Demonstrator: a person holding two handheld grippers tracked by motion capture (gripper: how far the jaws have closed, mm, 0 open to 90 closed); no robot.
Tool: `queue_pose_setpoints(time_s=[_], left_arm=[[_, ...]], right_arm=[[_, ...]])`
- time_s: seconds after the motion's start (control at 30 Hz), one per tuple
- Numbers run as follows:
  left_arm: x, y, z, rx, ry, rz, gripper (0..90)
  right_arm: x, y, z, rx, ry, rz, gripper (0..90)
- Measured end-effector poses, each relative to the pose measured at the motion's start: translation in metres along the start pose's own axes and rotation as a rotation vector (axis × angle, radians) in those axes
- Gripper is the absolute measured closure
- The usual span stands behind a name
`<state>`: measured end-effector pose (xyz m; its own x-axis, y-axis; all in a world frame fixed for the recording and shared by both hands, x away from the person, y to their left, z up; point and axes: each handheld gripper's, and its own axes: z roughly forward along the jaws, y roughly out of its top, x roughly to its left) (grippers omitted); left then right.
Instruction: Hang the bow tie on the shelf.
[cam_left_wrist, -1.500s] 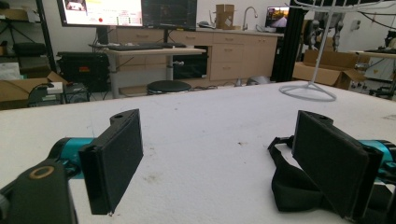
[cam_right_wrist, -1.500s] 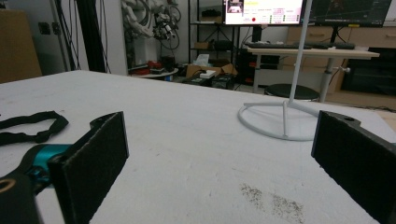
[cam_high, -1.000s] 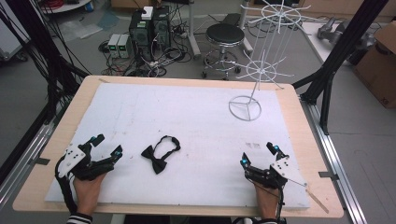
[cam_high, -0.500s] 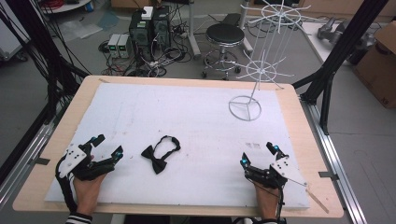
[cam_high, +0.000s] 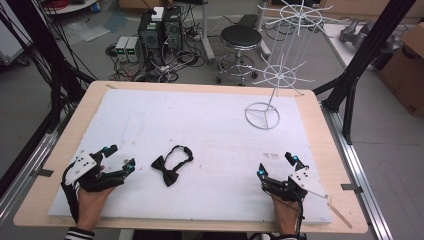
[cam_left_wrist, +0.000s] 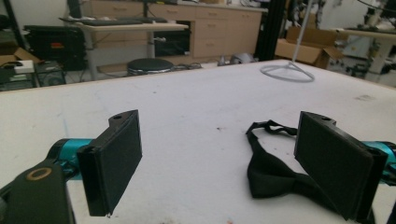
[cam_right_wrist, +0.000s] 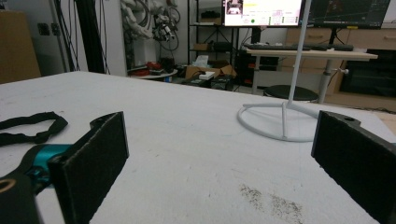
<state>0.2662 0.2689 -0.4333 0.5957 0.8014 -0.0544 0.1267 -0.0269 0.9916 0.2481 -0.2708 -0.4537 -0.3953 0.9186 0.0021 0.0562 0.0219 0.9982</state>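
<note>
A black bow tie (cam_high: 171, 164) with a looped strap lies on the white mat (cam_high: 200, 130), left of centre near the front. My left gripper (cam_high: 119, 157) rests on the mat just left of it, open and holding nothing. In the left gripper view the bow tie (cam_left_wrist: 275, 172) lies beyond my gripper (cam_left_wrist: 233, 168), partly behind the right jaw. My right gripper (cam_high: 276, 165) rests open at the front right. In its own view the gripper (cam_right_wrist: 229, 168) is empty, the bow tie's strap (cam_right_wrist: 30, 126) lies at far left, and the white wire stand (cam_right_wrist: 285, 119) rises ahead.
The white wire display stand (cam_high: 264, 114) stands at the back right of the mat, its tiers of spokes rising above the table's far edge. A round stool (cam_high: 241, 37) and computer boxes sit on the floor beyond the table. Black frame posts flank both sides.
</note>
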Motion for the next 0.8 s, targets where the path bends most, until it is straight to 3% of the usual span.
queue_pose_setpoints(time_s=[0.2, 0.37, 0.6, 0.8], left_arm=[[-0.011, 0.026, 0.009, 0.047, -0.048, 0.063, 15.5], [-0.018, 0.04, 0.02, 0.113, -0.099, 0.081, 15.5], [-0.03, 0.049, 0.036, 0.195, -0.148, 0.103, 17.2], [-0.04, 0.05, 0.051, 0.277, -0.154, 0.126, 19.7]], right_arm=[[-0.001, 0.0, 0.0, -0.005, 0.0, -0.005, 2.8], [-0.001, 0.0, 0.0, -0.003, 0.001, -0.001, 2.8], [-0.001, 0.0, 0.0, -0.006, 0.0, -0.003, 2.8], [-0.001, 0.0, 0.0, -0.003, -0.001, 0.002, 2.8]])
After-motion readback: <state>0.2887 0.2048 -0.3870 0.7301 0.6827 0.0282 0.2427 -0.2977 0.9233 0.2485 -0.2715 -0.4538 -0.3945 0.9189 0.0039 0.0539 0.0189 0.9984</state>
